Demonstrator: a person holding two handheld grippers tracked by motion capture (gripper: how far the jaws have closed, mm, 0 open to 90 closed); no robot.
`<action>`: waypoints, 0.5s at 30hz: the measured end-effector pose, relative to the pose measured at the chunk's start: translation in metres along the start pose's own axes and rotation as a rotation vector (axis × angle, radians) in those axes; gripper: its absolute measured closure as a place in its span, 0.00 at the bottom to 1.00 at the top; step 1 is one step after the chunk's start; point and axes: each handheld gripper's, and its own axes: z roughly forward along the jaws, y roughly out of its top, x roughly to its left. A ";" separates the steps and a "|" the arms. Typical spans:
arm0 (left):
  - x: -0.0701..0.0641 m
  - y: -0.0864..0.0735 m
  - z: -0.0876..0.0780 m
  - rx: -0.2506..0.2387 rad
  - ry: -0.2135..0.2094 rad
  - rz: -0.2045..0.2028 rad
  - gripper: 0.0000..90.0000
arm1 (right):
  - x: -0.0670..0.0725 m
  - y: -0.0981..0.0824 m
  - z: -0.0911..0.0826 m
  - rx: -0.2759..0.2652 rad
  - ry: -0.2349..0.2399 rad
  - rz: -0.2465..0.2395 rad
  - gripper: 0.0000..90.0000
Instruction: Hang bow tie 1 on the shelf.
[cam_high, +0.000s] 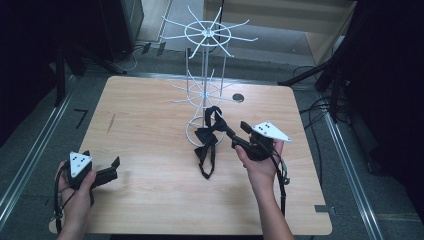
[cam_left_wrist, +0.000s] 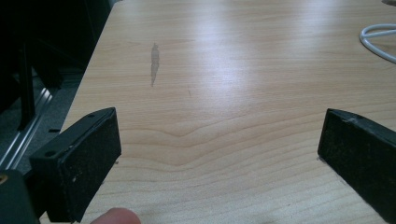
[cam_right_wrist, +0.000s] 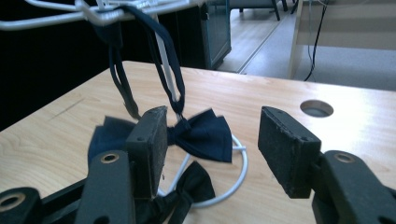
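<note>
Wooden table (cam_high: 150, 130) with round cable hole (cam_high: 238, 97), grey scuff mark (cam_left_wrist: 154, 63), dark cabinet (cam_high: 120, 25) behind

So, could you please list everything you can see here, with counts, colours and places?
Table: one, light wood, round cable hole at the far right.
Wire rack: one, white, two tiers of hooks, far middle of the table.
Bow ties: two, dark; one hangs by its strap from the rack, one lies at its base.
Left gripper: black, open, near left.
Right gripper: black, open, just beside the hanging tie.
Hands: two, holding the grippers.
</note>
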 end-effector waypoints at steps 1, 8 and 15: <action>0.000 0.000 0.000 0.000 0.000 0.000 0.00 | -0.001 -0.002 -0.001 0.000 0.001 0.004 0.49; 0.001 0.000 0.000 0.005 -0.003 -0.003 0.00 | -0.005 -0.023 -0.004 0.043 0.003 0.024 0.52; 0.000 0.000 0.000 0.004 0.003 0.006 0.00 | -0.007 -0.044 -0.006 0.082 0.004 0.042 0.52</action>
